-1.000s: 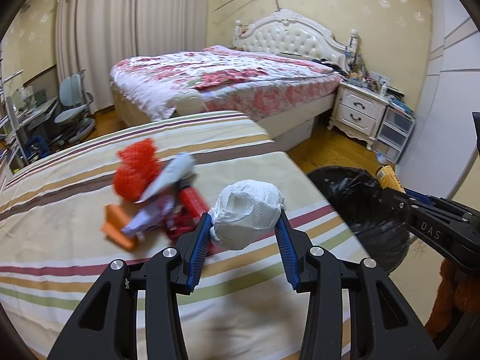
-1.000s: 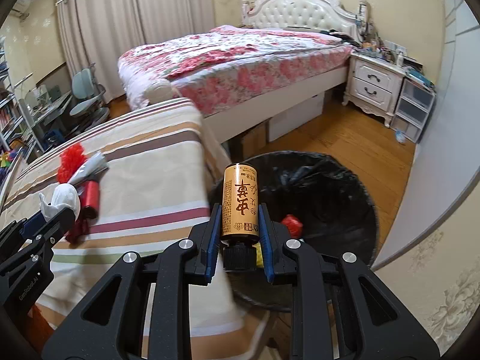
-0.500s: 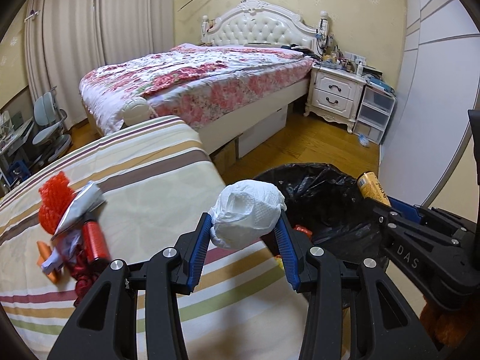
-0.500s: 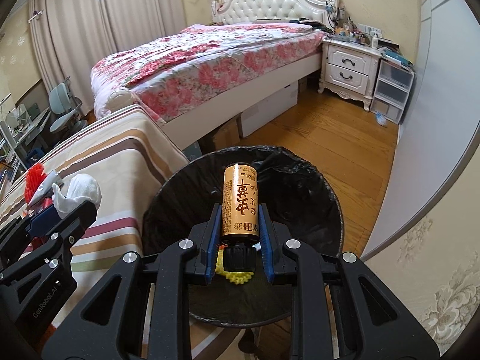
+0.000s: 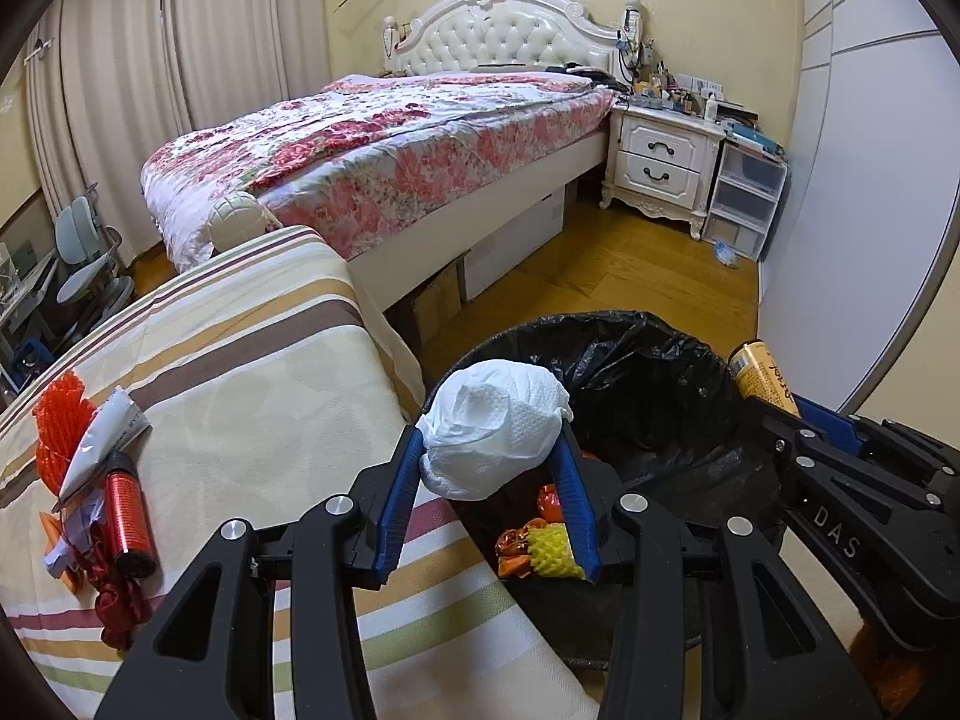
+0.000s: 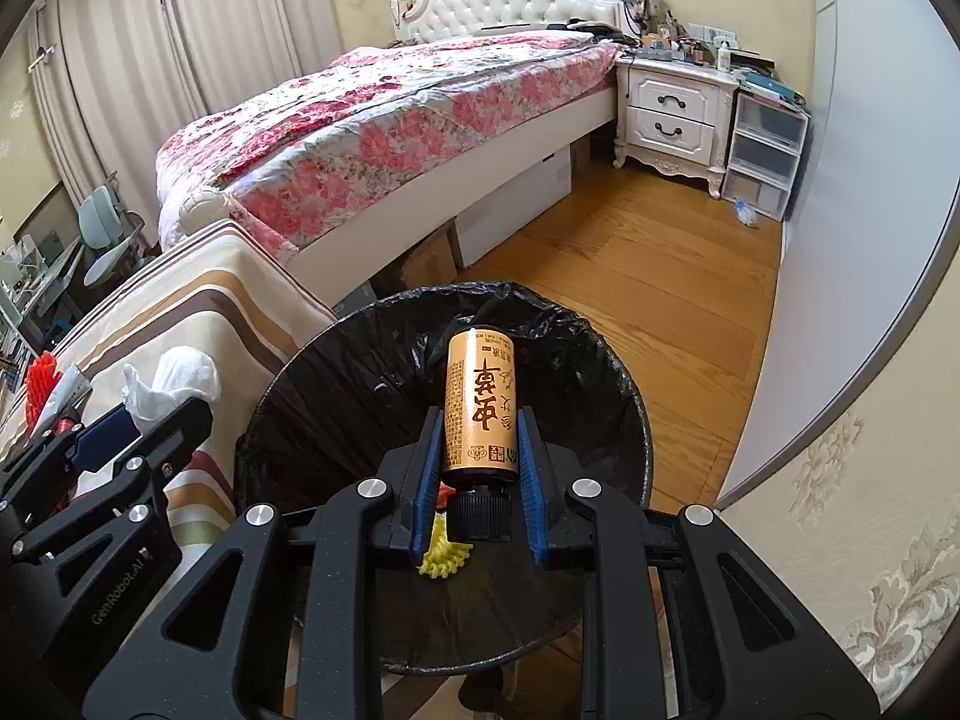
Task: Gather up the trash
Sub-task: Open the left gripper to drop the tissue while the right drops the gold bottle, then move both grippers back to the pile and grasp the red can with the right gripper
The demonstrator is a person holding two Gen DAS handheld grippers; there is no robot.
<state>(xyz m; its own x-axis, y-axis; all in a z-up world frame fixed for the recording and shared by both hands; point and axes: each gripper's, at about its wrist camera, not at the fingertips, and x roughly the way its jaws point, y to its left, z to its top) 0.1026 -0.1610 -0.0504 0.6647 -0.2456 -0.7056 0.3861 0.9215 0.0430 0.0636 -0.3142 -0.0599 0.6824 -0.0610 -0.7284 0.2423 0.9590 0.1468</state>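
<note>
Trash in both grippers: the left gripper (image 5: 492,462) clamps a wad of white tissue (image 5: 495,426) at the rim of the black-lined bin (image 5: 654,372); the right gripper (image 6: 480,468) pinches an orange bottle (image 6: 480,402) over it. More litter (image 5: 96,480) lies near the striped bedspread's (image 5: 252,396) left edge.

both of my grippers look alike: the left gripper (image 5: 489,468) and right gripper (image 6: 480,468) have matte black frames with triangular cut-outs, round silver screw heads at the pivots, and ribbed blue pads lining the fingers (image 5: 396,486). white lettering marks their sides: "das" on one, "genrobot.ai" on the other.
</note>
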